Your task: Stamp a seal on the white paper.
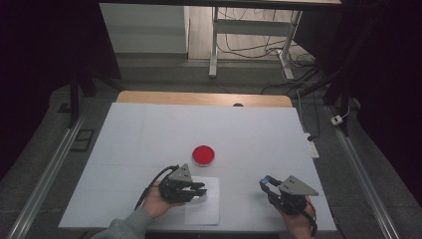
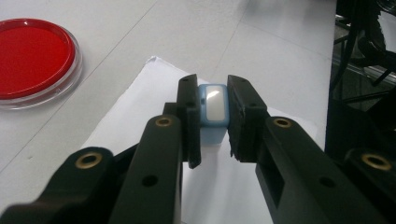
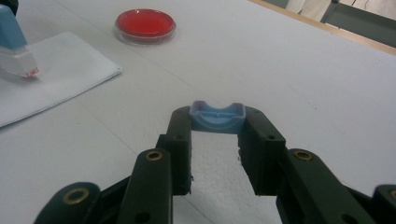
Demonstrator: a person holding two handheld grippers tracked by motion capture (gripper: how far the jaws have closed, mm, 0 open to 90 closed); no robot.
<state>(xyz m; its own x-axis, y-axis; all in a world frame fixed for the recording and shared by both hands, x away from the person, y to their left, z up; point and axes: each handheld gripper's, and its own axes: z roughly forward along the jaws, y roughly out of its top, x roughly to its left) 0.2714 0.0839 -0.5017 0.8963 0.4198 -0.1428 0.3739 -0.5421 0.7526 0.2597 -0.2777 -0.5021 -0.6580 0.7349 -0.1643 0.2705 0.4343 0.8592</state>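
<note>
High view: the left claw (image 1: 199,190) clamps a blue stamp (image 2: 213,108) over the white paper (image 1: 206,209), just below the red dish (image 1: 203,155) on the desk (image 1: 149,134). Right of the paper, the right claw (image 1: 265,182) grips a blue cap (image 3: 217,118).

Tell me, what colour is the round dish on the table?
The round dish is red inside, with a clear rim. The left gripper view shows it best.

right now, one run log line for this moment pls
left gripper: shut on blue stamp, over white paper | right gripper: shut on blue cap, off the paper | red dish: untouched
</note>
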